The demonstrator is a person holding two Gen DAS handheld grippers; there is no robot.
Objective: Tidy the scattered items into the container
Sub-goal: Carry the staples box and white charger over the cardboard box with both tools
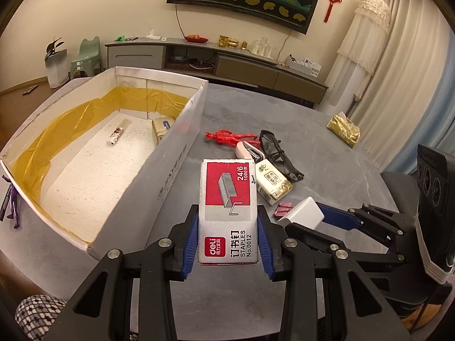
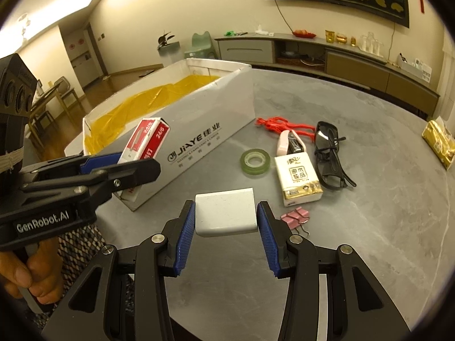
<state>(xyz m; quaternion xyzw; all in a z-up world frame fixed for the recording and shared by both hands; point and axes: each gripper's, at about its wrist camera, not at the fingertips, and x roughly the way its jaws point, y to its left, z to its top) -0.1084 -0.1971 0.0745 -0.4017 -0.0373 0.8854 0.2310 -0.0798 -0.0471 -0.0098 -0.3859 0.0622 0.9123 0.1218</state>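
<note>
Grey stone-look table (image 2: 384, 227) carries a long white cardboard box (image 1: 173, 153), open at the top and lined with yellow tape, plus loose items beside it. The left gripper (image 1: 227, 236) has its fingers clamped on a staple box (image 1: 227, 199), lifted clear of the table just beside the box's near wall, probably so it can be carried over the rim and dropped in. The right gripper (image 2: 226, 230) has its fingers around a white block (image 2: 226, 213); they look pressed to its sides, so it seems grasped, likely next for the box. Two items already lie inside: one small tube (image 1: 116, 133) and one gold case (image 1: 163, 128). Outside lie one red figure (image 2: 281, 125), one stapler (image 2: 290, 145), one tape roll (image 2: 255, 161), one tissue pack (image 2: 298, 180), one pair of glasses (image 2: 330, 153) and one pink clip (image 2: 295, 216).
</note>
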